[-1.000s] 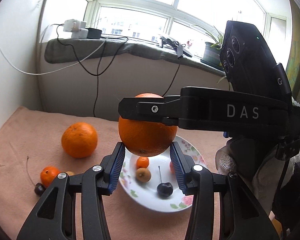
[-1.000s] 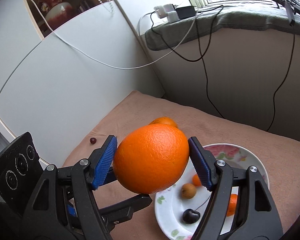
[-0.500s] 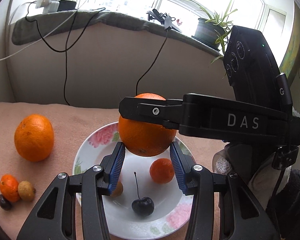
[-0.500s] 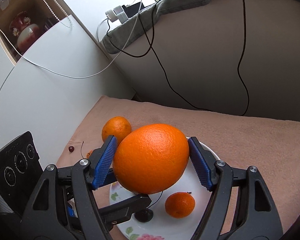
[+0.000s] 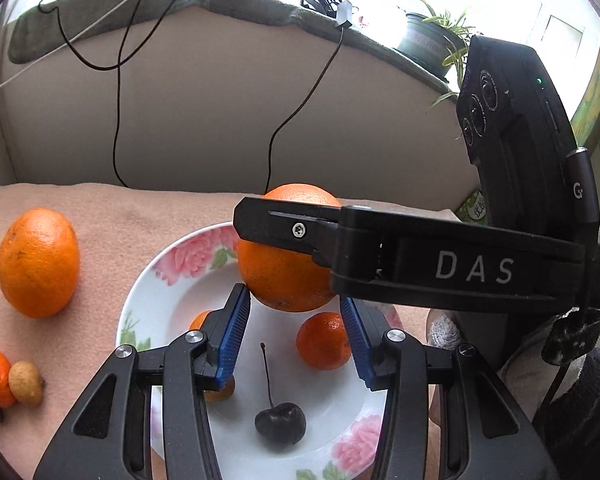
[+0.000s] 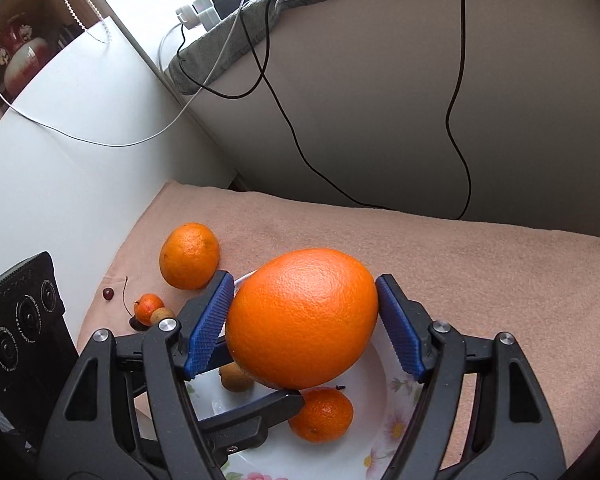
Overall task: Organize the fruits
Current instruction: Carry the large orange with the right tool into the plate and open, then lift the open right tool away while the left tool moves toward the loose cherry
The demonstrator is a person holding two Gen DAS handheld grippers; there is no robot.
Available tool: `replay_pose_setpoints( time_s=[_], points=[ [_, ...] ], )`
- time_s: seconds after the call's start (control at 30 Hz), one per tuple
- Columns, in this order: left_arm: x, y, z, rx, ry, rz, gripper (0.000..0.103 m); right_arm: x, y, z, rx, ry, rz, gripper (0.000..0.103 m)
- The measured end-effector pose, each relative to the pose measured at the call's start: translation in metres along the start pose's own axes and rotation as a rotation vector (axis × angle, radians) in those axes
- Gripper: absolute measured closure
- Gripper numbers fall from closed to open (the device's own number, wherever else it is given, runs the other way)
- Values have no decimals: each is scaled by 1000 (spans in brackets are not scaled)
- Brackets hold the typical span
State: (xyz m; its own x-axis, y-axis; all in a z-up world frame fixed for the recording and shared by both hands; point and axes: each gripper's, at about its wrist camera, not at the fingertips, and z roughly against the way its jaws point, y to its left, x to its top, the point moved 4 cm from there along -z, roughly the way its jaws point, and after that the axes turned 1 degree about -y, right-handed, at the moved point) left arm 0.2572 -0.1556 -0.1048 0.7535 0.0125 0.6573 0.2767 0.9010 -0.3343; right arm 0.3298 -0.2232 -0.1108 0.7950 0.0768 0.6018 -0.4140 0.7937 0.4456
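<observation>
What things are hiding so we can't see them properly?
- Left wrist view: a small brownish fruit on the plate is mostly behind the left tongs.
- Left wrist view: the right tongs cross the big orange, covering its middle.
- Right wrist view: the big orange hides much of the plate and the cherry.
- Right wrist view: the tiny red fruit by the wall is too small to name.

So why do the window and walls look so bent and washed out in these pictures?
Left wrist view: the fisheye lens curves the windowsill, and daylight blows the window panes white. Right wrist view: the same bending bows the wall edges, the held orange looms large because it is close, and the corners fall dark at the lens rim. Both are reasonably sharp.
</observation>
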Motion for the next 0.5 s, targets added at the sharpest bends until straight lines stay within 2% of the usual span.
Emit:
replay_pose_setpoints(
  time_s=[0.17,0.5],
  points=[
    [-1,-3,4,9,-5,-11,57,-2,0,2,-5,-3,-9,27],
    [-12,-3,42,-1,-48,-40,57,0,7,41,5,-112,-17,27]
  ],
)
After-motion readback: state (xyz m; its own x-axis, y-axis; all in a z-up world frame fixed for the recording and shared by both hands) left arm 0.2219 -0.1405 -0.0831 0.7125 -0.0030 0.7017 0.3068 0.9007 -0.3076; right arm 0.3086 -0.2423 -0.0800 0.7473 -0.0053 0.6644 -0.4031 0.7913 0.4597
